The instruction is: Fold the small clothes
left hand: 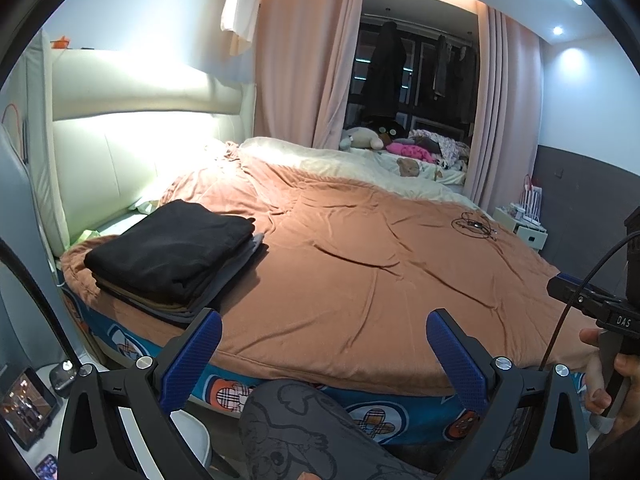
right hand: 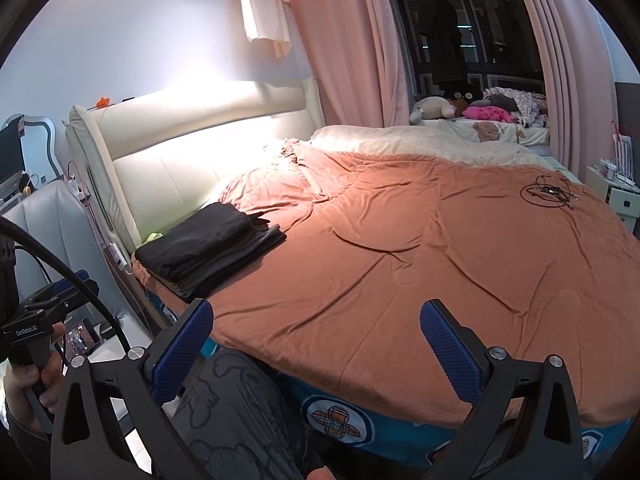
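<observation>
Left wrist view: the left claw (left hand: 324,354) hangs released, blue pads spread wide, over the near edge of a bed (left hand: 400,412) covered in an orange blanket (left hand: 360,272). A stack of folded clothes (left hand: 176,256), black on top with grey layers beneath, lies at the bed's near-left corner by the cream headboard (left hand: 120,160), ahead and left of the left claw and apart from it. From the right wrist view, the right claw (right hand: 316,350) is likewise released and empty at the bed's near edge, the same stack well off to its left. A coil of black cable (left hand: 472,224) rests toward the far-right corner. The right tool's body reads "DAS"; the left tool's handle reads "GenRobot.AI". A person's hand (right hand: 28,392) grips that handle; grey cartoon-print trousers (left hand: 304,428) show below.
</observation>
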Available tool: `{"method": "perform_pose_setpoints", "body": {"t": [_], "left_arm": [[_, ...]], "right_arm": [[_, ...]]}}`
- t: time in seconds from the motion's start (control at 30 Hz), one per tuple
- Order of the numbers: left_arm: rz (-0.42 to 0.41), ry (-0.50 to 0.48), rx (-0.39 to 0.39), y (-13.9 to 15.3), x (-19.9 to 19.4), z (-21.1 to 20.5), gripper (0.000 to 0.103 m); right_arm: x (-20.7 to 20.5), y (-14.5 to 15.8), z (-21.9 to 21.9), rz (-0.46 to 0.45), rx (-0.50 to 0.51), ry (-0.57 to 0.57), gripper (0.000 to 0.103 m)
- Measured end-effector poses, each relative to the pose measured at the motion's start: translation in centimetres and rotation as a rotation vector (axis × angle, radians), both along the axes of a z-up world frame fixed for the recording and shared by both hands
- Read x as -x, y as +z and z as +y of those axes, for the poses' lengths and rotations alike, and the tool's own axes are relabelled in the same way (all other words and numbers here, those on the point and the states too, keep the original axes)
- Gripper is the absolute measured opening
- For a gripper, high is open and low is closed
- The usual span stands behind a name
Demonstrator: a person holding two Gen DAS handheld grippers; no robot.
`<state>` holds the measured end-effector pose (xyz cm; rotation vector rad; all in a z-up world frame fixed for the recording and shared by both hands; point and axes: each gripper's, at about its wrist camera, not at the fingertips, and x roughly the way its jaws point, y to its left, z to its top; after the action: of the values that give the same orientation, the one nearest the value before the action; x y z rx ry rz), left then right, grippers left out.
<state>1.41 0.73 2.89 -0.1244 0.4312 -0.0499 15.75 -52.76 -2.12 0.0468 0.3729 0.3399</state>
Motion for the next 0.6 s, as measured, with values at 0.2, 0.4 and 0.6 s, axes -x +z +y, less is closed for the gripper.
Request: {"method": "perform_pose_setpoints", "body": {"t": [0.2,0.4,0.6], "left_arm": [[-0.007,-0.001,-0.007,0.5,0.0,-0.1,0.103],[-0.012,0.005,0.001,0.6,0.5,0.2,0.103],[-0.02,-0.011,0.016,0.5,1.1,0.9,0.103]], "right_arm": [[-0.1,0.1,-0.3,-0.006,-0.001,0.003,0.103],[-0.3,0.0,-0.4,0.004,-0.006,-0.004,0.103],[-0.5,0.0,0.0,0.018,-0.001,-0.01,0.103]]}}
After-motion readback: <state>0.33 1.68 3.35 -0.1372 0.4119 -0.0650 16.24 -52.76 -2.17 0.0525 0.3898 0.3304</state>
